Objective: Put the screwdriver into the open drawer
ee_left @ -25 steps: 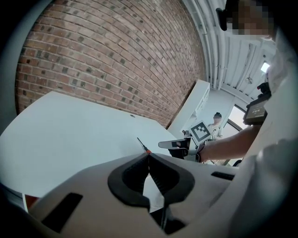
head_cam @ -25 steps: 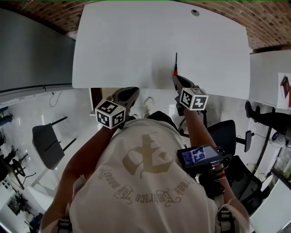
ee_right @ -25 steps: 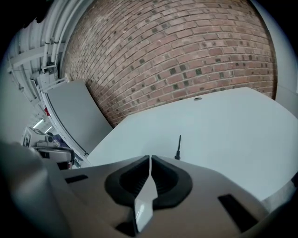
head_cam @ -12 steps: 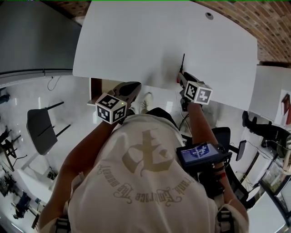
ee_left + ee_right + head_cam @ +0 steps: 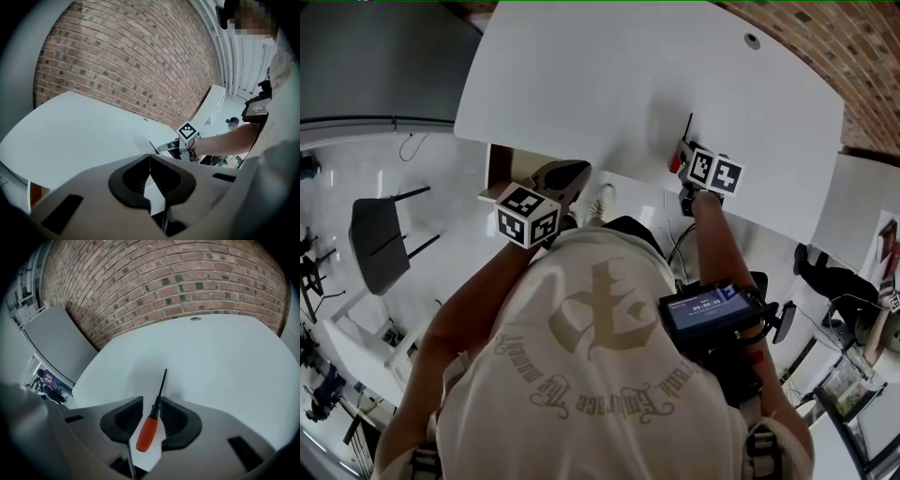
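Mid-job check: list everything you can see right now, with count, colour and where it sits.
screwdriver: 1, orange handle and dark shaft; lying on the table near its front edge
table: 1, white; in front of the person
drawer: 1, brownish inside; open under the table's front left
chair: 1, dark grey; on the floor at left
brick wall: 1, red-brown; behind the table
screen device: 1, black with a lit screen; by the person's right arm
left gripper: 1, grey; fingers together, empty, beside the drawer
right gripper: 1, grey; fingers have just been opening, now apart on either side of the screwdriver
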The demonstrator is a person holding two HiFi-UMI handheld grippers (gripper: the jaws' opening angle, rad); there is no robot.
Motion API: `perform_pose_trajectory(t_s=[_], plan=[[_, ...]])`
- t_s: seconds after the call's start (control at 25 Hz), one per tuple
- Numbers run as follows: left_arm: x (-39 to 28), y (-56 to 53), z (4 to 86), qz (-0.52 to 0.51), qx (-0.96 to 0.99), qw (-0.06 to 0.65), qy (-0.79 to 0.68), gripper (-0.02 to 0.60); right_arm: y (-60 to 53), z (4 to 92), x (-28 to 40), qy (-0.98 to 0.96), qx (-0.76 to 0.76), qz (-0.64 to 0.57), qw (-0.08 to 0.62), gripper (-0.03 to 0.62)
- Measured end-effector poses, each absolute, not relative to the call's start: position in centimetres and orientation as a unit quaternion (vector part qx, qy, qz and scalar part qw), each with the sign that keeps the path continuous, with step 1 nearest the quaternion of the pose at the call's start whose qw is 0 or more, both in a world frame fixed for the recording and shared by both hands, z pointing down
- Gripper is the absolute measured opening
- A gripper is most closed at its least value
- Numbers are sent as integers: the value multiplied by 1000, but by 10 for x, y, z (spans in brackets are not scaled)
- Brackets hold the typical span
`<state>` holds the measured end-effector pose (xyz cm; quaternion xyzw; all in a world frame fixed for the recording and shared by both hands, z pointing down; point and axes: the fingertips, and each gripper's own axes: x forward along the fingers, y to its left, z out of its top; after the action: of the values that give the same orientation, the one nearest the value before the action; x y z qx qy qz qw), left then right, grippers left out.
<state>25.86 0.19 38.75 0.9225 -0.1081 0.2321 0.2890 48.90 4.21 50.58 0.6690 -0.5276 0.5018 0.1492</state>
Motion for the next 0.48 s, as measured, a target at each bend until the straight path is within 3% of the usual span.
perform_pose_trajectory(t_s=[0.48], plan=[[250, -14, 383, 220, 918, 294, -153, 21, 29, 527, 492, -512, 643, 528, 211, 123]])
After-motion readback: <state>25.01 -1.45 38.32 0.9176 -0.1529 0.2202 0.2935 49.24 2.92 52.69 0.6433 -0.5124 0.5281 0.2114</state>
